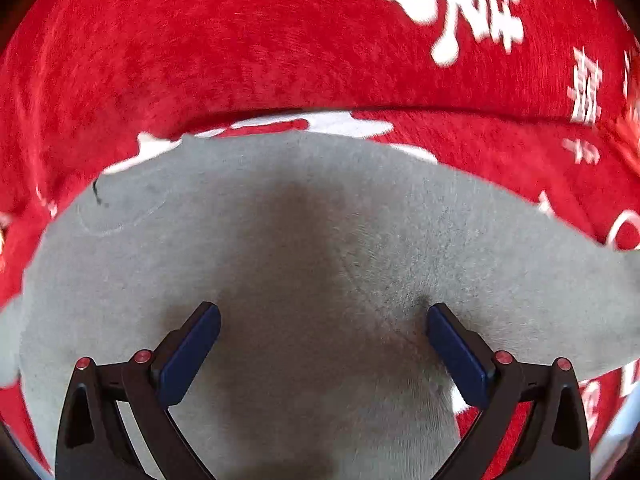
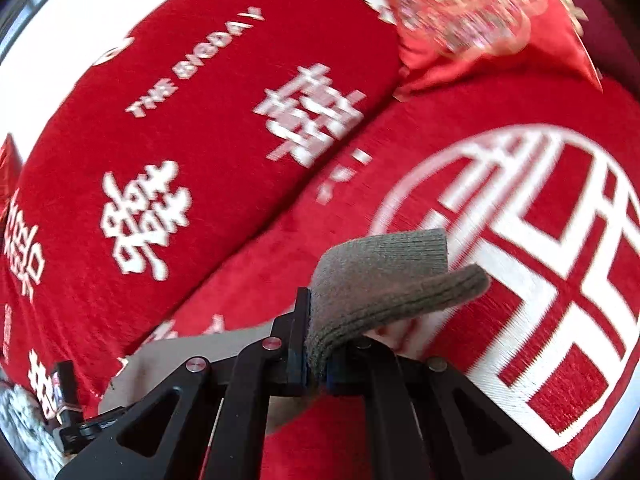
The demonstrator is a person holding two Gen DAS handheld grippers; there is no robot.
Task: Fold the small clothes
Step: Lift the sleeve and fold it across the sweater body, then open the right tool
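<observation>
A small grey garment (image 1: 312,264) lies flat on a red plush cover with white characters (image 1: 200,40), filling the lower part of the left wrist view. My left gripper (image 1: 323,316) hovers close over it, its blue-padded fingers spread wide with only flat cloth beneath them. In the right wrist view my right gripper (image 2: 316,360) is shut on a ribbed grey cuff (image 2: 384,280) of the garment, which is lifted off the cover and folds over the jaws to the right. More of the grey garment (image 2: 192,356) lies flat to the lower left.
A red cushion back with white characters and the words "THE BIGDAY" (image 2: 180,140) rises on the left. A shiny red embroidered pillow (image 2: 472,20) sits at the top right. The seat bears a large white circular emblem (image 2: 540,260). The other gripper's black body (image 2: 72,420) shows at the lower left edge.
</observation>
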